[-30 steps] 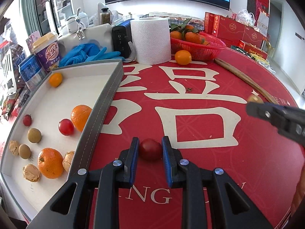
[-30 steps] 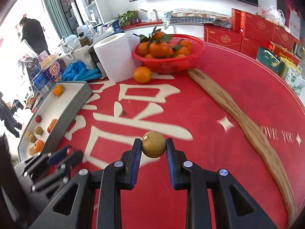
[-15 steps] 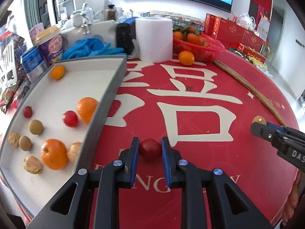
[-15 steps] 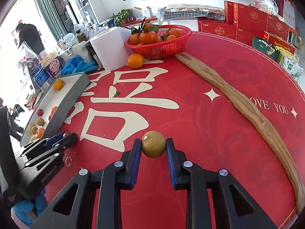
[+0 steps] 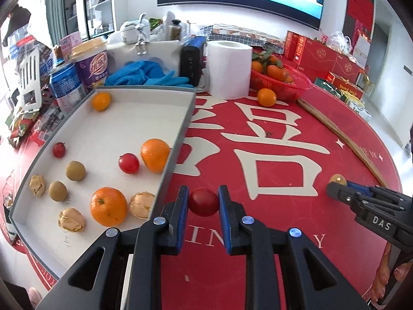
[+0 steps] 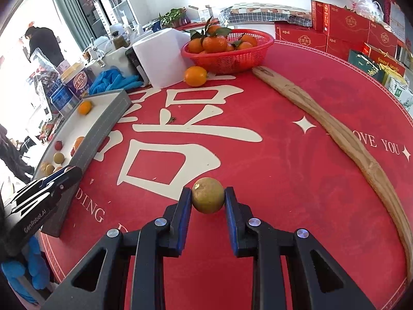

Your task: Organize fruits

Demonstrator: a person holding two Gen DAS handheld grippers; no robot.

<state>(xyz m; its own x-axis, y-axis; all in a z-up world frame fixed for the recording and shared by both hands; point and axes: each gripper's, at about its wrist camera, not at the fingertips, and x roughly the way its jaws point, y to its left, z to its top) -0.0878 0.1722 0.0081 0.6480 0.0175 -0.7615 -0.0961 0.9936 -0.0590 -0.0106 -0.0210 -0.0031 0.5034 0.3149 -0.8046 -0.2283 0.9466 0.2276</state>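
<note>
My left gripper (image 5: pixel 203 201) is shut on a red cherry tomato (image 5: pixel 203 202), held above the red tablecloth just right of the white tray (image 5: pixel 178 139). The tray holds oranges (image 5: pixel 108 209), cherry tomatoes (image 5: pixel 128 163), brown longans (image 5: pixel 75 170) and walnuts (image 5: pixel 71 219). My right gripper (image 6: pixel 208 198) is shut on a yellow-brown longan (image 6: pixel 208 198), held over the cloth. It shows at the right of the left wrist view (image 5: pixel 335 184). The left gripper shows at the left of the right wrist view (image 6: pixel 65 173), by the tray (image 6: pixel 103 129).
A red basket of tangerines (image 6: pixel 228 49) stands at the back with a loose orange (image 6: pixel 195 76) before it. A paper roll (image 5: pixel 229 69), blue gloves (image 5: pixel 144 73), cups and cans crowd the back left. A long wooden stick (image 6: pixel 343 139) lies on the right.
Both grippers have lifted and drawn back toward the near table edge with their fruit. The left gripper has shifted toward the tray's wall.
</note>
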